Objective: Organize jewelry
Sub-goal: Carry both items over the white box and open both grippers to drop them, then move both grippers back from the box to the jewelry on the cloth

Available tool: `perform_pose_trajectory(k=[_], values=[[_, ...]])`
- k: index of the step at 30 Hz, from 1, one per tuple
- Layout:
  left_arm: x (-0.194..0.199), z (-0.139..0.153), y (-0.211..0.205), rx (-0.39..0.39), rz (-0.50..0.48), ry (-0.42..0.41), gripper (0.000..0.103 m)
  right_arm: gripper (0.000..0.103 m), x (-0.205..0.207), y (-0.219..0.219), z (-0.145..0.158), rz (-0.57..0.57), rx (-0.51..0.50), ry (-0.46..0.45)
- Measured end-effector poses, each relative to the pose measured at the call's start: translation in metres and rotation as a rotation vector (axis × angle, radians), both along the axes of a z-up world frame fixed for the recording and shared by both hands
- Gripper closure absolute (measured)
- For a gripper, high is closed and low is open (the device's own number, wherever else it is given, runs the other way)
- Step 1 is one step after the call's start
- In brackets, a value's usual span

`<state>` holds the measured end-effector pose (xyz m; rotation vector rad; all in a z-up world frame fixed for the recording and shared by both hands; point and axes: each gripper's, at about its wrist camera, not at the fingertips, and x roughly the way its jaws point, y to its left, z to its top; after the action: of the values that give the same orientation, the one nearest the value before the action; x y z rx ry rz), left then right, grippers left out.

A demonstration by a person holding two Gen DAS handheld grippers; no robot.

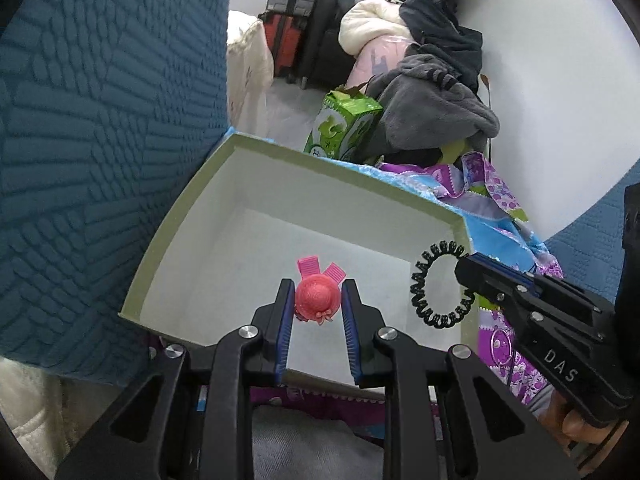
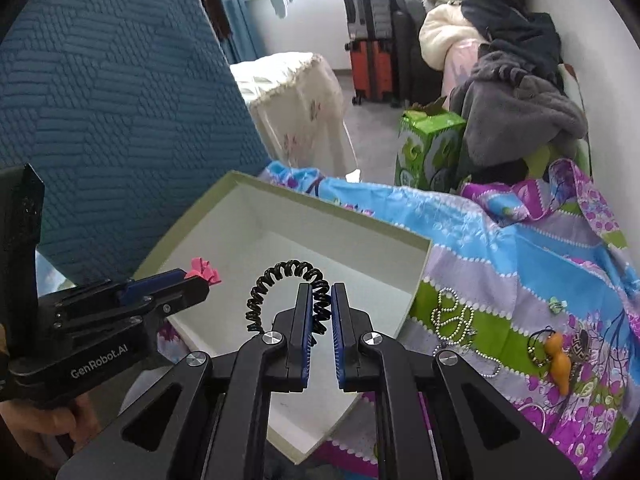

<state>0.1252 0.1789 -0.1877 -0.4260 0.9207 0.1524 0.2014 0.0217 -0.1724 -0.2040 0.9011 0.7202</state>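
The left claw [image 1: 317, 300] is pinching a coral-pink plastic hair clip shaped like a small sun hat [image 1: 317, 295] between its blue-padded fingers, holding it over the white inside of a shallow open cardboard box with pale green walls [image 1: 168, 240]. Just to its right, the right claw [image 2: 320, 304] is gripping a black spiral coil hair tie [image 2: 280, 276], the loop hanging in the air above the same box near its right wall. The box is sitting on a bed covered with a blue, purple and green flowered sheet [image 2: 500, 240], where a silver beaded chain [image 2: 452, 316] and an orange gourd-shaped pendant [image 2: 558, 360] are lying beside the box. Further off, a green printed carton [image 2: 428, 148] is standing against a heap of grey and dark clothing [image 2: 520, 112].
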Motion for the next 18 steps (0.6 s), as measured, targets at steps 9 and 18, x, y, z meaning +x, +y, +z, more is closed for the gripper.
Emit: perform_pose_trajectory(k=[9, 18], values=[[0.002, 0.0, -0.001, 0.004, -0.01, 0.004, 0.078, 0.089, 0.003, 0.004, -0.006, 0.012, -0.006, 0.041], [-0.008, 0.04, -0.009, 0.045, 0.015, -0.077, 0.043, 0.078, 0.001, -0.02, 0.037, -0.01, 0.071, -0.025]])
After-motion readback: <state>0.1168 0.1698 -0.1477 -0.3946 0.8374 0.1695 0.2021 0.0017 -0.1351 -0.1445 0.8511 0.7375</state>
